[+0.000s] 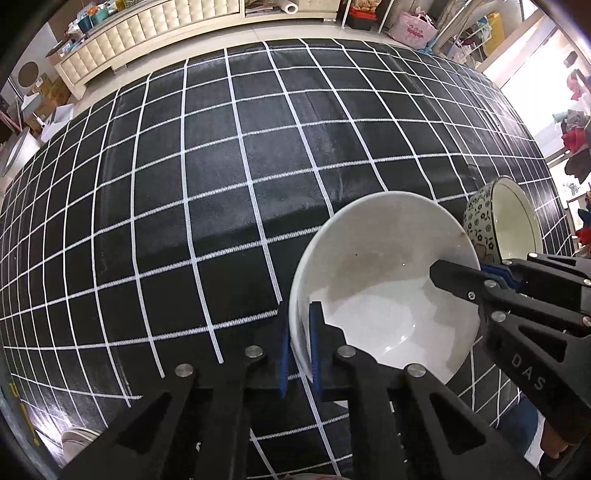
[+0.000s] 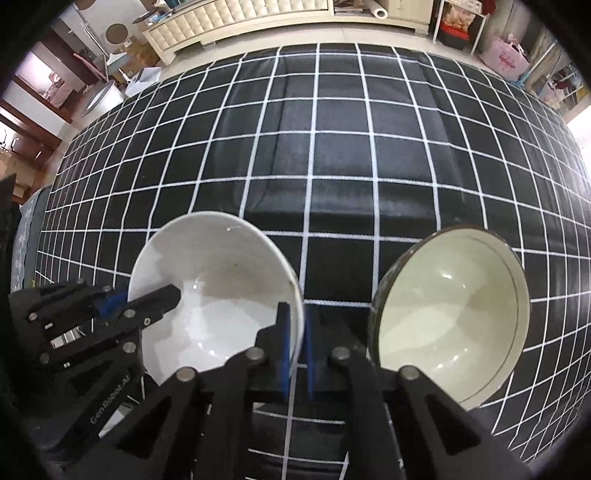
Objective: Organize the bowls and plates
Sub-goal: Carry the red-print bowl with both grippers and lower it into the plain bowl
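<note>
A plain white bowl (image 1: 384, 280) is held over the black checked tablecloth (image 1: 221, 166). My left gripper (image 1: 299, 350) is shut on its left rim, one blue pad inside and one outside. My right gripper (image 2: 295, 354) is shut on the opposite rim of the same white bowl (image 2: 218, 291); it shows in the left wrist view (image 1: 476, 273), as the left gripper does in the right wrist view (image 2: 122, 302). A flower-patterned bowl (image 2: 450, 310) with a cream inside stands just right of the white bowl, also seen in the left wrist view (image 1: 509, 221).
The tablecloth (image 2: 332, 147) spreads far ahead of both grippers. A pale rim of a dish (image 1: 79, 441) shows at the lower left edge. A cream tufted bench (image 2: 240, 18) and shelves with clutter stand beyond the table.
</note>
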Action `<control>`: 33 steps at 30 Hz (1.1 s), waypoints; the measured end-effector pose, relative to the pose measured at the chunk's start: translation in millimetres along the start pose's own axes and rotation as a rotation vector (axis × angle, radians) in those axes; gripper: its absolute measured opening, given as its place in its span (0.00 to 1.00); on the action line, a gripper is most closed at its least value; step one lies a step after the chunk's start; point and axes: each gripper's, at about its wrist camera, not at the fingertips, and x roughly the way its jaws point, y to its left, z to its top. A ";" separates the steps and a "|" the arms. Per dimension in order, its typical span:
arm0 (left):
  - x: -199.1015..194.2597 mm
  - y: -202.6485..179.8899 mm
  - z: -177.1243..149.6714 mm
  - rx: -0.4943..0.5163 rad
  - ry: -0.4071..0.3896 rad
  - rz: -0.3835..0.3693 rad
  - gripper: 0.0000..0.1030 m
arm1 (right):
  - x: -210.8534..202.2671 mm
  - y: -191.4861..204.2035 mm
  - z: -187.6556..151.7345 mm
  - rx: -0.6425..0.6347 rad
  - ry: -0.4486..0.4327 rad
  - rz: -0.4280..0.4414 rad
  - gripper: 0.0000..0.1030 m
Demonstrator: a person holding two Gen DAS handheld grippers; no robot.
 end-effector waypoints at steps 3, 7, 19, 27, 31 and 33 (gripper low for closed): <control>-4.4 0.3 -8.0 -0.017 -0.003 -0.018 0.08 | -10.0 3.4 -8.3 0.009 -0.002 0.012 0.09; -22.5 -1.7 -27.2 -0.013 -0.022 -0.012 0.08 | -25.3 7.9 -14.9 0.006 -0.010 0.019 0.09; -89.5 13.2 -74.0 -0.038 -0.092 0.002 0.08 | -64.4 37.9 -35.7 -0.036 -0.047 0.038 0.09; -110.7 24.3 -111.5 -0.075 -0.116 0.022 0.08 | -71.8 71.6 -57.3 -0.080 -0.055 0.037 0.09; -116.6 26.5 -135.7 -0.079 -0.115 0.027 0.08 | -68.7 84.8 -71.2 -0.101 -0.045 0.040 0.09; -121.6 30.5 -149.0 -0.083 -0.116 0.029 0.08 | -67.1 89.0 -77.9 -0.108 -0.039 0.035 0.09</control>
